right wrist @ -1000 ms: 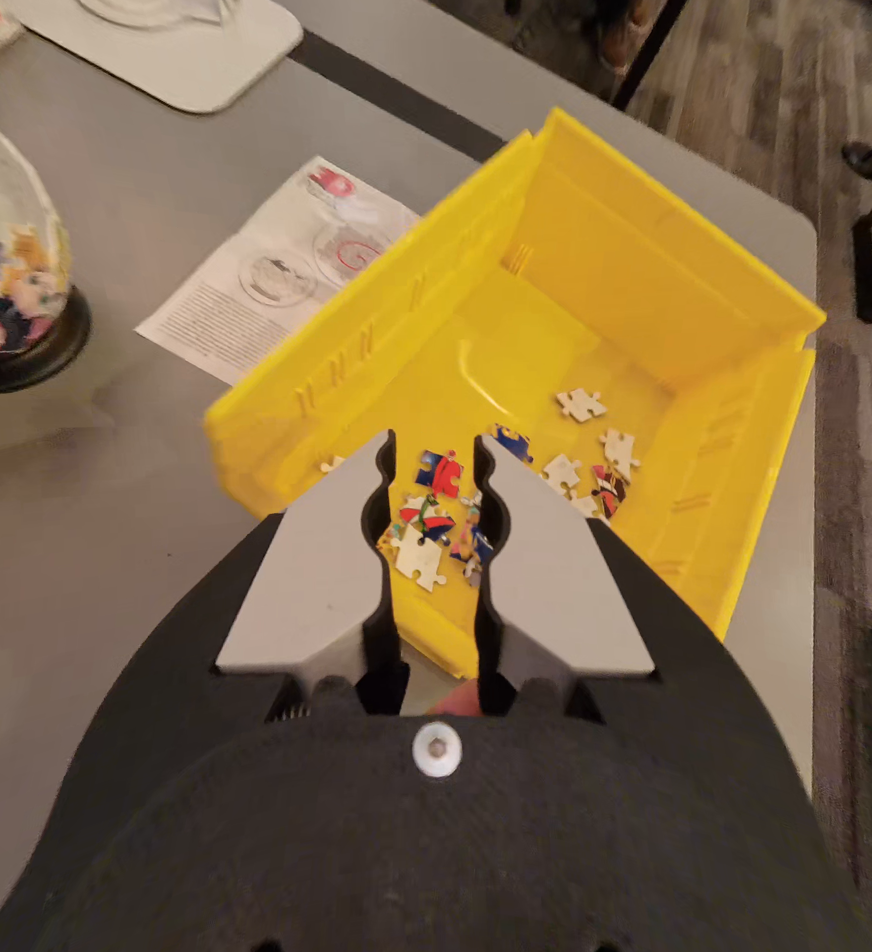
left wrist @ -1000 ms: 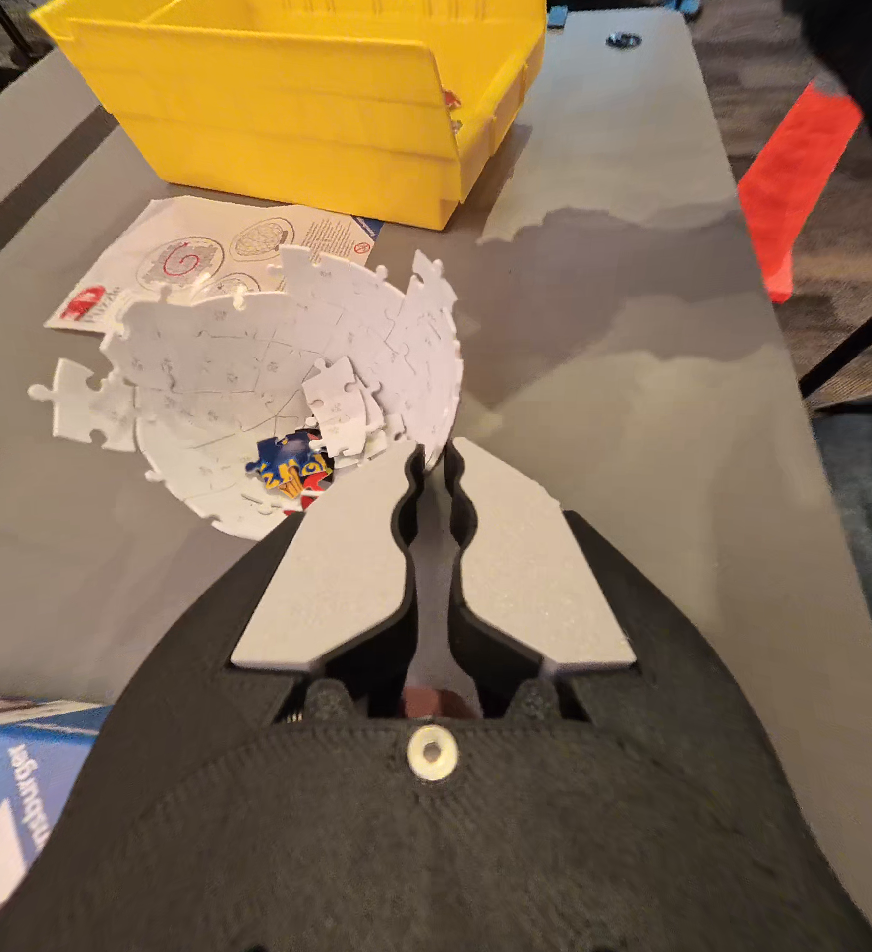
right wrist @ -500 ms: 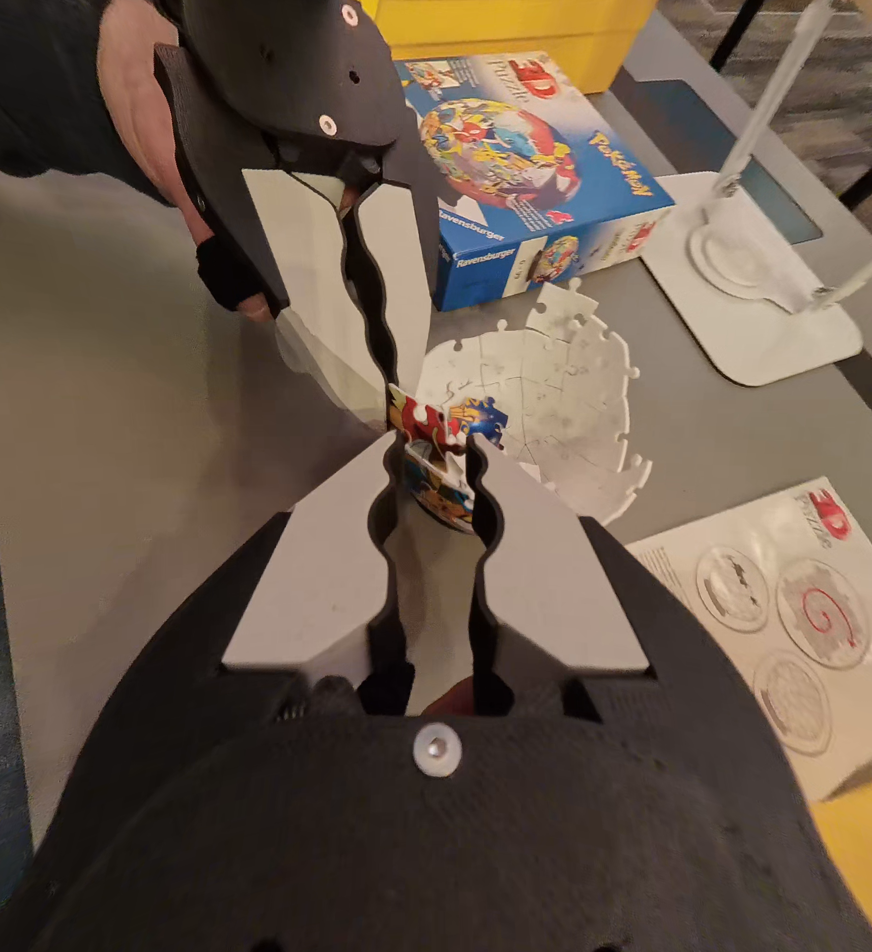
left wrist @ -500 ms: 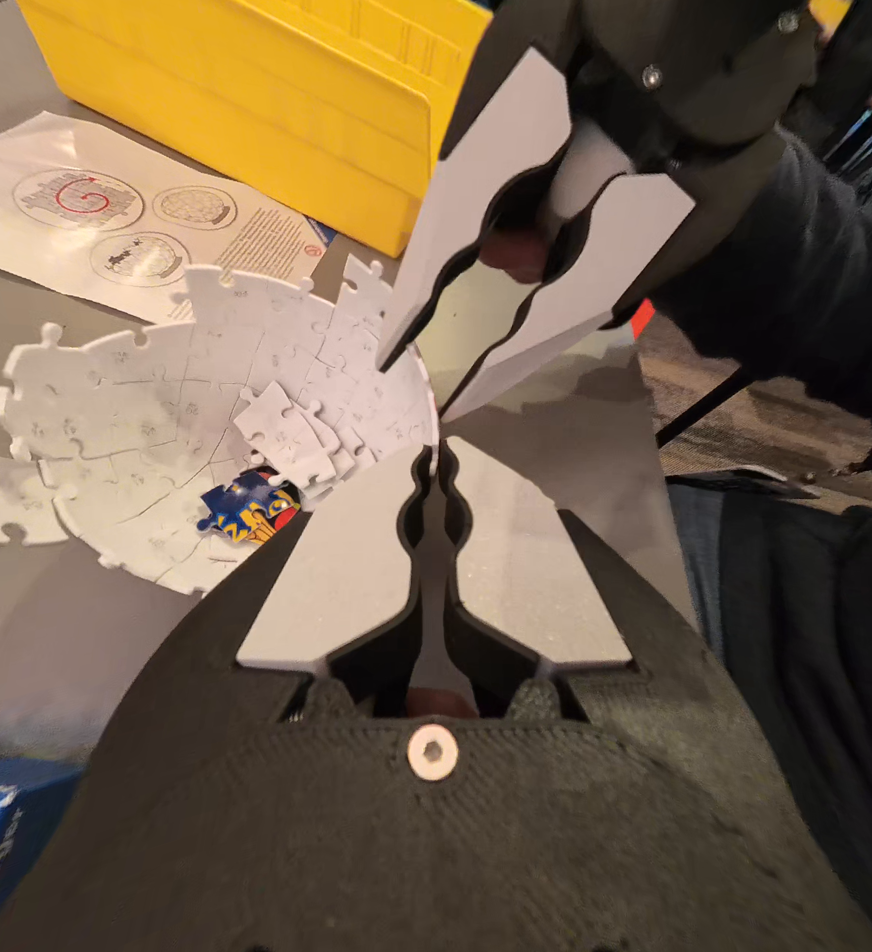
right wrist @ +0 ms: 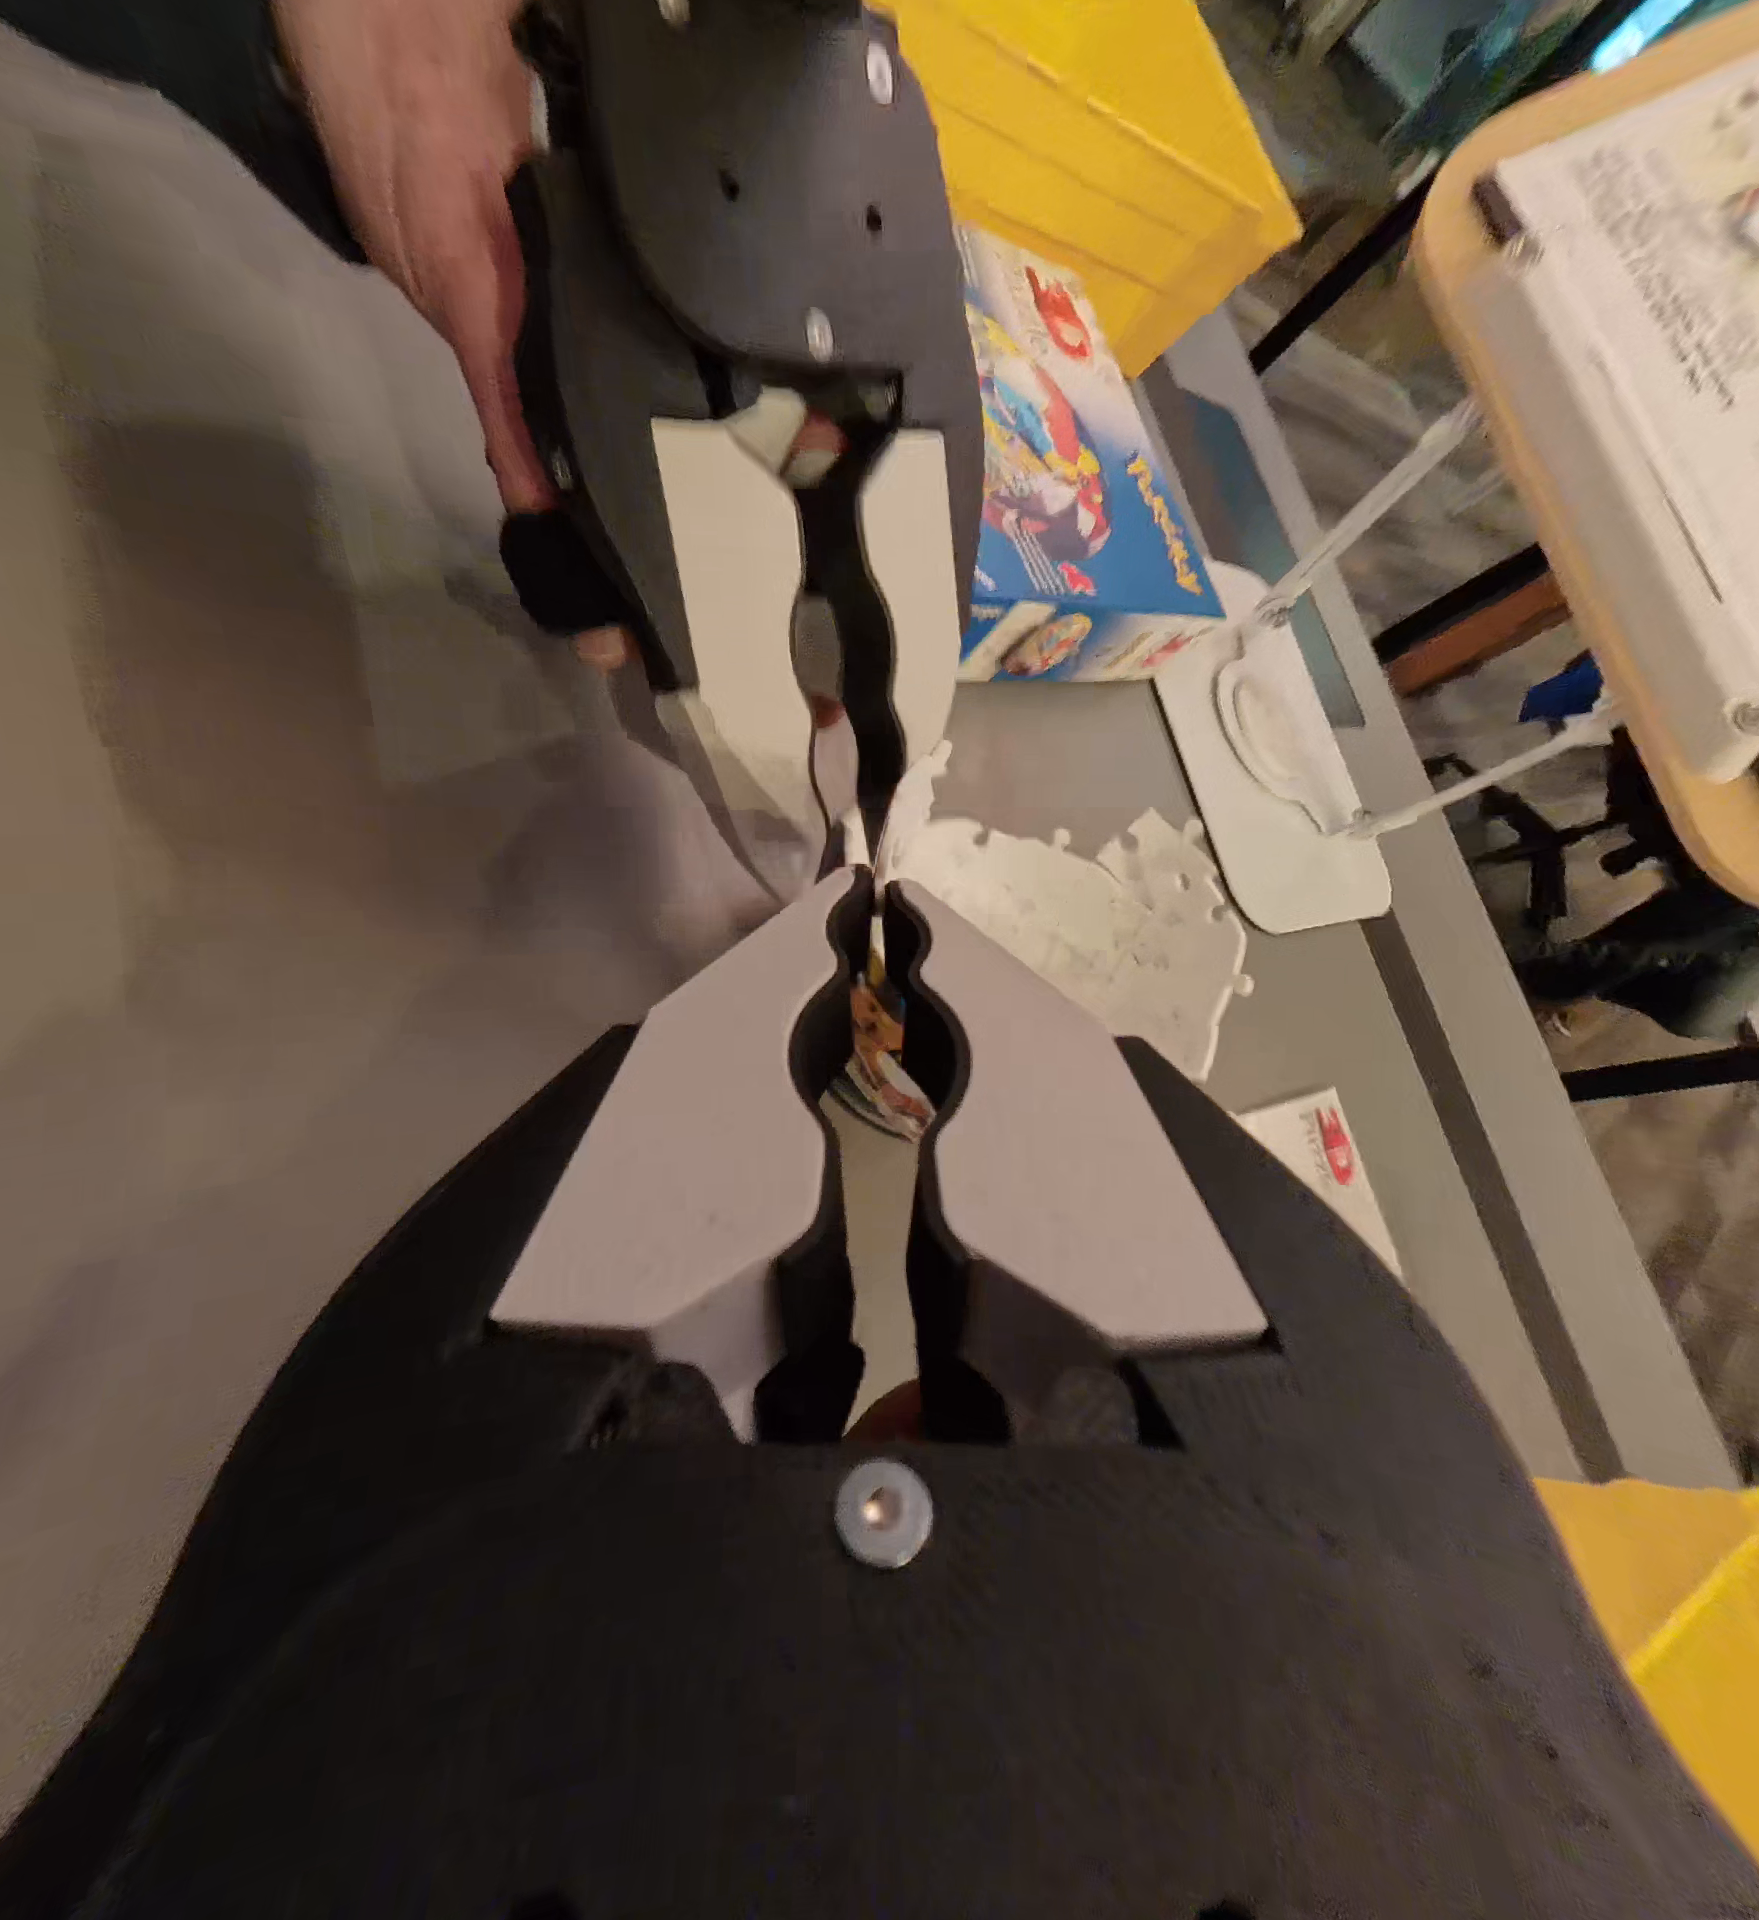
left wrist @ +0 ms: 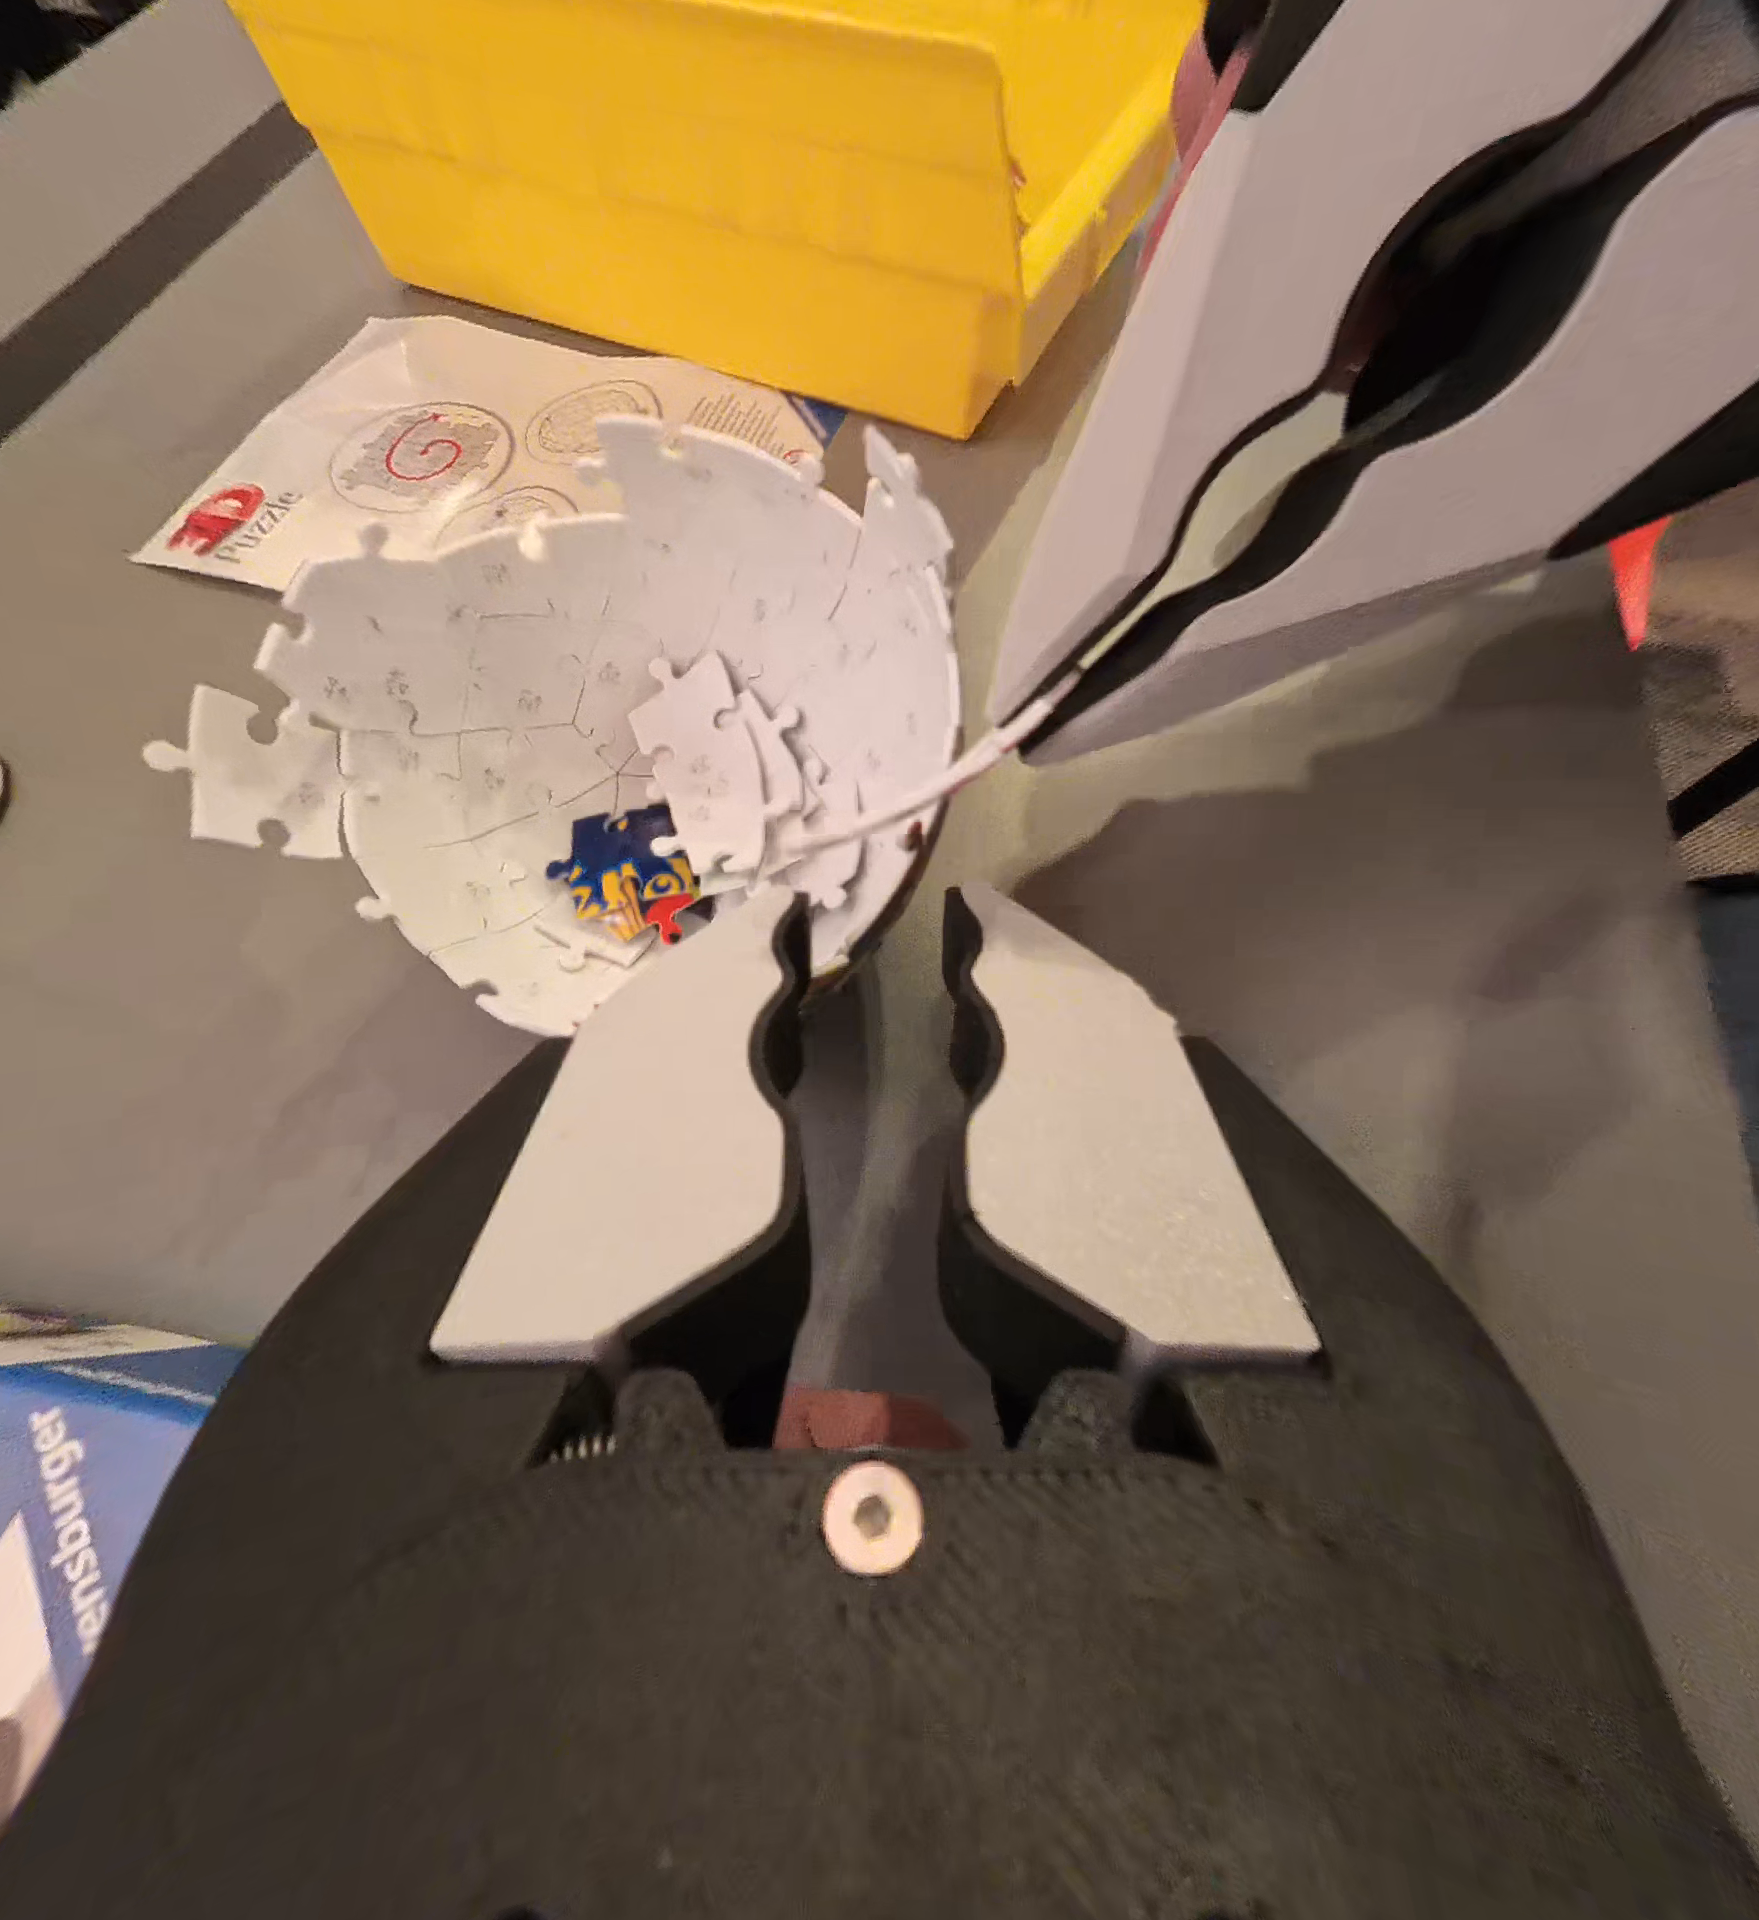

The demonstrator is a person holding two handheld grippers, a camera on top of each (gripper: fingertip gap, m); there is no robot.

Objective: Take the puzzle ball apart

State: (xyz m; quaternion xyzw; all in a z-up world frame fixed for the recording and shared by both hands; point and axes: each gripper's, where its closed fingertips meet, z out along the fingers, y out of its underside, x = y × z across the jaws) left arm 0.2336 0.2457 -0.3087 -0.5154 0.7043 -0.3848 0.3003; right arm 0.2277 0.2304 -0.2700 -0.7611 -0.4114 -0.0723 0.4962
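Grey worktop (left wrist: pixel 231 1091) fills both wrist views, with patterned floor seen beyond its edge. Nearest in the left wrist view, the left claw (left wrist: pixel 875 914) is held with its fingers spread, a clear gap between the tips; its left tip lies against the near rim of the puzzle ball (left wrist: pixel 563 727), though whether it touches cannot be told. A blue box (left wrist: pixel 13 1475) lies at the lower left corner. The puzzle ball is seen as an open half shell resting on the worktop, its white inner side facing up, with a few loose white pieces and one coloured piece (left wrist: pixel 626 883) lying inside it. At the shell's right rim, the right claw (left wrist: pixel 1036 732) is seen pressed together on a thin white edge piece of the shell. Behind the shell a printed paper sheet (left wrist: pixel 262 499) lies flat, partly covered by the shell. Farther back stands a yellow bin (left wrist: pixel 750 208), just behind the sheet.

In the right wrist view, the right claw (right wrist: pixel 875 894) is pinched on the shell's rim, a coloured strip of the puzzle ball (right wrist: pixel 1083 914) showing in the hollow between its fingers. Opposite, the left claw (right wrist: pixel 859 800) is held by a hand (right wrist: pixel 428 208). Beyond lie the blue box (right wrist: pixel 1083 499), a white stand base (right wrist: pixel 1290 790) and the yellow bin (right wrist: pixel 1093 156).
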